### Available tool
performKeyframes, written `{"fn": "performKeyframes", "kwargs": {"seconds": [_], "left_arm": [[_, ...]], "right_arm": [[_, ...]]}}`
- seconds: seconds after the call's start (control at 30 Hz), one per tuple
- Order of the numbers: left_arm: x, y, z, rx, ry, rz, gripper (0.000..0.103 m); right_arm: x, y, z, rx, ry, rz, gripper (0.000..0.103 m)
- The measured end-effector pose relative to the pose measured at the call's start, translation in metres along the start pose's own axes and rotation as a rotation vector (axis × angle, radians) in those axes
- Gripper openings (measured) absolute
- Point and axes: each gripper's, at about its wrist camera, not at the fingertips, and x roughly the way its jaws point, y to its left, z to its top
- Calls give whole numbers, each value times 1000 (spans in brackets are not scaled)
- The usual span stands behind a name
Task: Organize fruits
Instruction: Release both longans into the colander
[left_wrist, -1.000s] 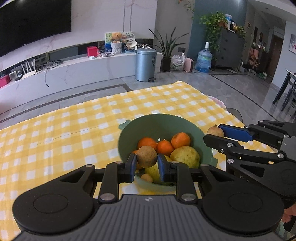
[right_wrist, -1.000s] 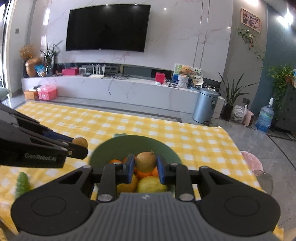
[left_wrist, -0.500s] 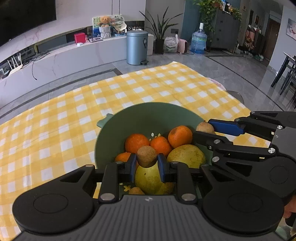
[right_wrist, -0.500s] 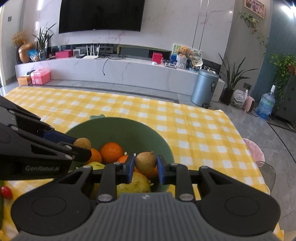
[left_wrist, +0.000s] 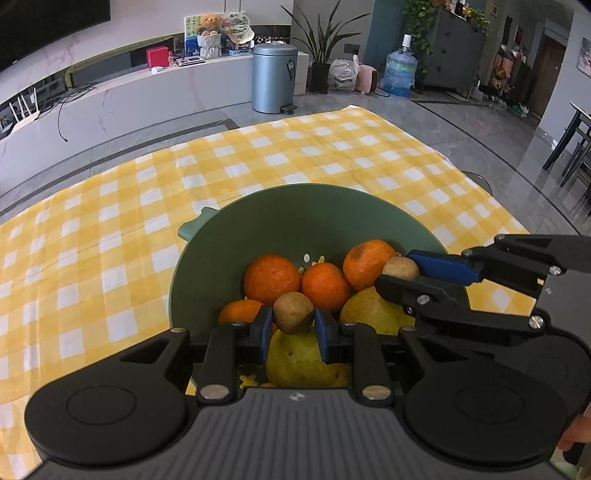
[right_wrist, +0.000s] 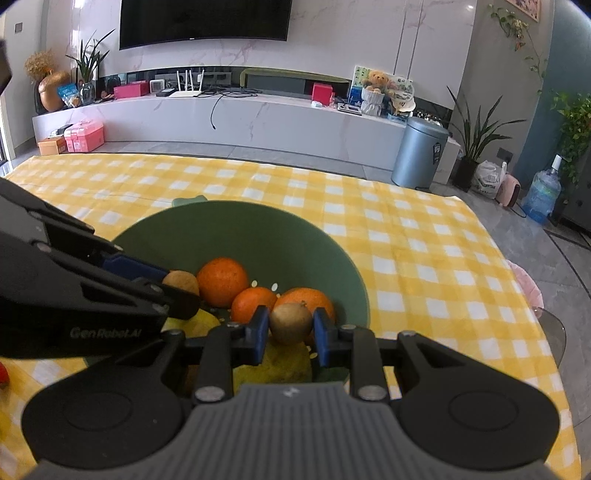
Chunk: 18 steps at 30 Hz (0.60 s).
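Both grippers have come down from above the green bowl to just over the fruit inside it. The left gripper is clamped on a small brown fruit, directly above a yellow pear. The right gripper is clamped on a second brown fruit, with oranges just ahead of it. Judgement: both fruits are near release height; letting go into the bowl comes next.

Green bowl crowded w/ oranges & yellow pears, both grippers close together over it, checked tablecloth around bowl open, esp. far side.
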Motion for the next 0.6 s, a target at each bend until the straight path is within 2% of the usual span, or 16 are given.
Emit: {"fn": "performKeyframes", "kwargs": {"seconds": [0.23,0.4,0.6], "left_arm": [[7,4,4,-41,5,8,28],[7,4,3,-44,2,41,42],[3,5,4,-45,4,56,51]], "right_arm": [[6,-2,1,24,13,8,23],[5,-5,2,40,13,11,23],[3,-6,4,45,14,11,23]]}}
